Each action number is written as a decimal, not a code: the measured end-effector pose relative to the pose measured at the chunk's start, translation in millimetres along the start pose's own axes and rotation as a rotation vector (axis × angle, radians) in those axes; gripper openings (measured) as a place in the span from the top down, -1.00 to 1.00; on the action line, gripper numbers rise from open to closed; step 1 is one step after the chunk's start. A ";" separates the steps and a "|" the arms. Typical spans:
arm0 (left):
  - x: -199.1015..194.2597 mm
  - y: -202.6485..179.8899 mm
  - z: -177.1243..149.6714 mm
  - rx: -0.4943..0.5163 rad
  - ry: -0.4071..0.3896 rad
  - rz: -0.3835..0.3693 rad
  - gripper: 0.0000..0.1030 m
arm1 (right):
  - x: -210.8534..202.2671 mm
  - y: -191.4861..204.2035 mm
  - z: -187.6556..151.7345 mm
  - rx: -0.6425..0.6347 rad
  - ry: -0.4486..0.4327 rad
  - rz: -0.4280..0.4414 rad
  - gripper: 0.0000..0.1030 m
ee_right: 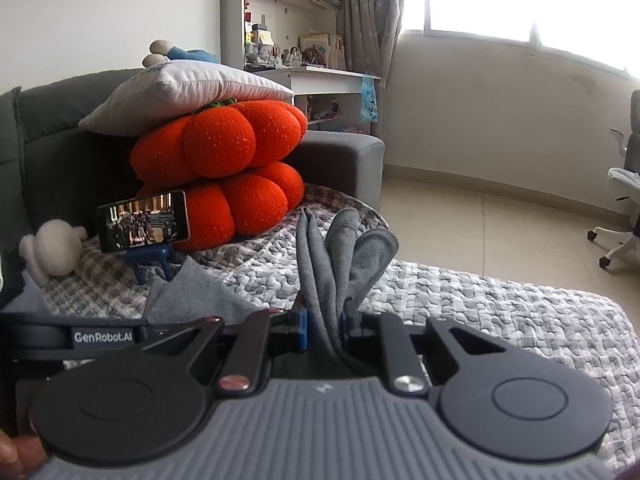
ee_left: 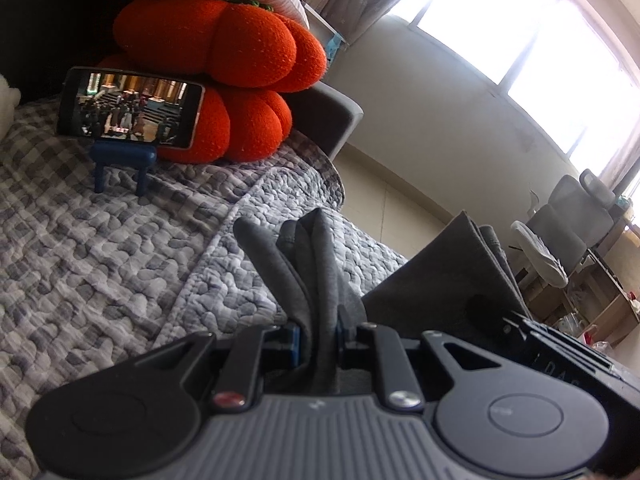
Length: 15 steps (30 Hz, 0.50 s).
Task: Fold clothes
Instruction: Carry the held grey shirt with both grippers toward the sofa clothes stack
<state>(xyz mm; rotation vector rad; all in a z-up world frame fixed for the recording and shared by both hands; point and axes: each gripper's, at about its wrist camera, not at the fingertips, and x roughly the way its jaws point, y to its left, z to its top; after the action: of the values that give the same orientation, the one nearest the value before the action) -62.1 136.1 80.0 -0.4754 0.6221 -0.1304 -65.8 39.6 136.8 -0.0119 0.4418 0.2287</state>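
From the left wrist, the left gripper (ee_left: 318, 338) was clamped on a bunched fold of the grey garment (ee_left: 320, 264), which rose straight out ahead of the jaws above the quilt (ee_left: 120, 240). From the right wrist, the right gripper (ee_right: 324, 330) pinched the same cloth (ee_right: 320, 264) likewise — folds upright, long axis running forward. Both hands held it evenly aloft; neither seemed nearer the quilt (ee_right: 480, 304).
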 end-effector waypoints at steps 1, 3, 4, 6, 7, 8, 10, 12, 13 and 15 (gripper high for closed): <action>-2.9 1.6 0.5 -0.005 -0.004 0.001 0.70 | -0.5 0.9 0.7 0.000 -0.002 0.003 0.65; -9.2 5.1 1.7 -0.018 -0.012 0.005 0.70 | -1.9 3.5 2.5 -0.001 -0.008 0.010 0.65; -13.1 7.2 2.9 -0.030 -0.015 0.009 0.70 | -2.7 5.2 3.5 -0.003 -0.012 0.013 0.65; -23.1 11.6 5.5 -0.050 -0.025 0.017 0.70 | -4.2 8.3 5.7 -0.006 -0.019 0.021 0.65; -31.5 14.1 7.5 -0.052 -0.035 0.021 0.70 | -5.1 10.4 7.0 -0.007 -0.023 0.027 0.65; -40.0 16.6 9.4 -0.054 -0.045 0.025 0.71 | -5.9 12.5 8.3 -0.008 -0.028 0.033 0.65; -56.9 21.6 13.3 -0.058 -0.065 0.033 0.71 | -7.7 17.0 10.9 -0.010 -0.036 0.045 0.65; -73.7 26.7 17.2 -0.061 -0.085 0.042 0.71 | -9.3 23.1 13.7 -0.012 -0.043 0.066 0.66; -82.2 29.2 19.2 -0.063 -0.096 0.046 0.71 | -10.1 26.5 16.0 -0.008 -0.046 0.081 0.66; -99.1 34.2 23.1 -0.067 -0.116 0.054 0.71 | -12.0 34.2 21.7 0.008 -0.050 0.125 0.66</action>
<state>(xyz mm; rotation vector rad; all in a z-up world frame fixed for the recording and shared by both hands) -129.4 200.9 132.8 -0.5268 0.5266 -0.0304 -74.8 71.7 162.9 0.0294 0.3937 0.3492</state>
